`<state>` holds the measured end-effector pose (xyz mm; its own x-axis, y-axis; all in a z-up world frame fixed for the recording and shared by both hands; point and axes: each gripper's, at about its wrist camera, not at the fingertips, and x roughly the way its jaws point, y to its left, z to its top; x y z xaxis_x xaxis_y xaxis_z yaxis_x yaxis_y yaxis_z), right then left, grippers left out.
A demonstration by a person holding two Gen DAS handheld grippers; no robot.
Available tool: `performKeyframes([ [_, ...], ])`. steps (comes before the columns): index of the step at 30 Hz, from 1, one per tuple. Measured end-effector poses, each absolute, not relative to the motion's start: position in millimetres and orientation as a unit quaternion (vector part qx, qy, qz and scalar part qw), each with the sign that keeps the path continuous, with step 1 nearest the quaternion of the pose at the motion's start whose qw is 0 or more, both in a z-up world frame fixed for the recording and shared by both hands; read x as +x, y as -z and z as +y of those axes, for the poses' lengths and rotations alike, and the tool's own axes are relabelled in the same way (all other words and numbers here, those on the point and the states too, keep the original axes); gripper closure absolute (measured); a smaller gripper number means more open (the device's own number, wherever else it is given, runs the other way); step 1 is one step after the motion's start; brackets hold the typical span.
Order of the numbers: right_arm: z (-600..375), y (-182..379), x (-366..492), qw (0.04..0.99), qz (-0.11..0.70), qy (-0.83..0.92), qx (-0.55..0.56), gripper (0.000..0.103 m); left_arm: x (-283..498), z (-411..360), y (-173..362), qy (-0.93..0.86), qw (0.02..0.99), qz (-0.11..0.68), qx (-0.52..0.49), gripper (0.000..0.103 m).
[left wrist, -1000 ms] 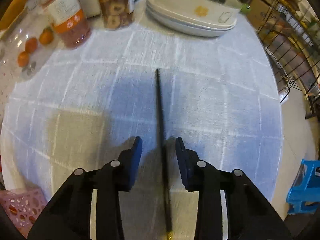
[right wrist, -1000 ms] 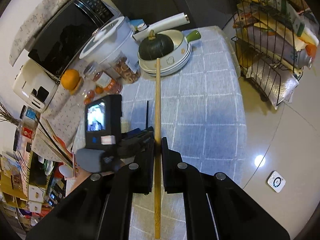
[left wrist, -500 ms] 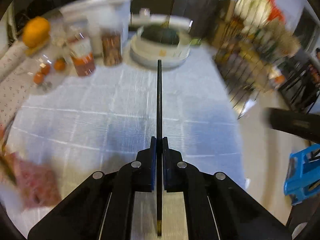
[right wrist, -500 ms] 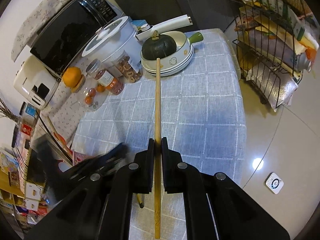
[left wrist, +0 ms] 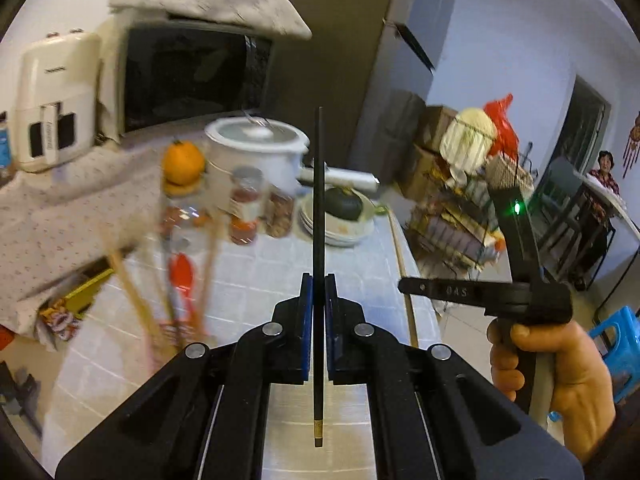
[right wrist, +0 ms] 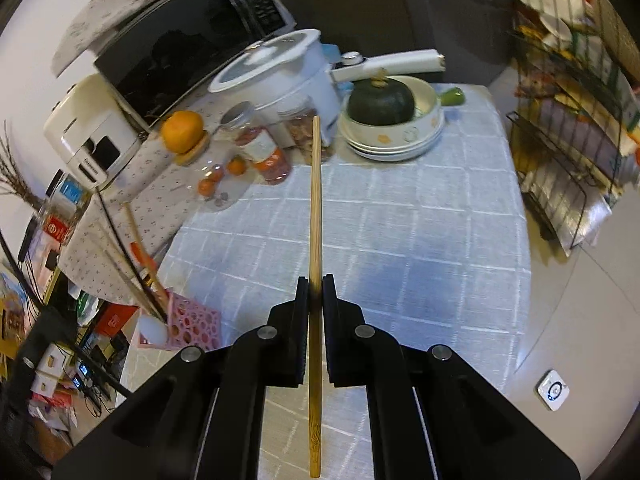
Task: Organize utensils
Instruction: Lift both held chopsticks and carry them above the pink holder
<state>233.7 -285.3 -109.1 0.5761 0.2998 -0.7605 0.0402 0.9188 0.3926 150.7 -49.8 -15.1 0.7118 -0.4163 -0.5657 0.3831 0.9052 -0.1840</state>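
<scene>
Left gripper [left wrist: 319,280] is clamped tight on a black chopstick [left wrist: 319,200], held clear above the table [left wrist: 360,264]; right gripper [right wrist: 316,282] is likewise closed on a bamboo chopstick [right wrist: 315,200], pointing over the checked tablecloth [right wrist: 420,240]; at the table's left edge a pink perforated holder [right wrist: 188,322] contains upright utensils, blurred, with a red spoon [left wrist: 181,274] among them; further off, stacked bowls [right wrist: 400,140] hold a dark green squash [right wrist: 380,102]; jars [right wrist: 264,152] stand beside a white lidded pot [right wrist: 280,76].
</scene>
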Motion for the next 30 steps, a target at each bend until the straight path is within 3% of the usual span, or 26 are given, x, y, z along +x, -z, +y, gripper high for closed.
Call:
performKeyframes([
  [6,-259.0,99.4,225.9,0.883,0.425,-0.091,0.177,0.096,163.7,4.3,9.0,0.18,0.935,0.296,-0.07,0.099],
  [17,-234.8,53.8,201.2,0.942,0.27,-0.109,0.169,0.096,194.7,46.0,17.5,0.122,0.961,0.236,-0.081,0.099],
  [30,-231.4,47.3,195.7,0.943,0.241,-0.137,0.183,0.096,212.9,29.5,59.0,0.113,0.966,0.232,-0.024,0.099],
])
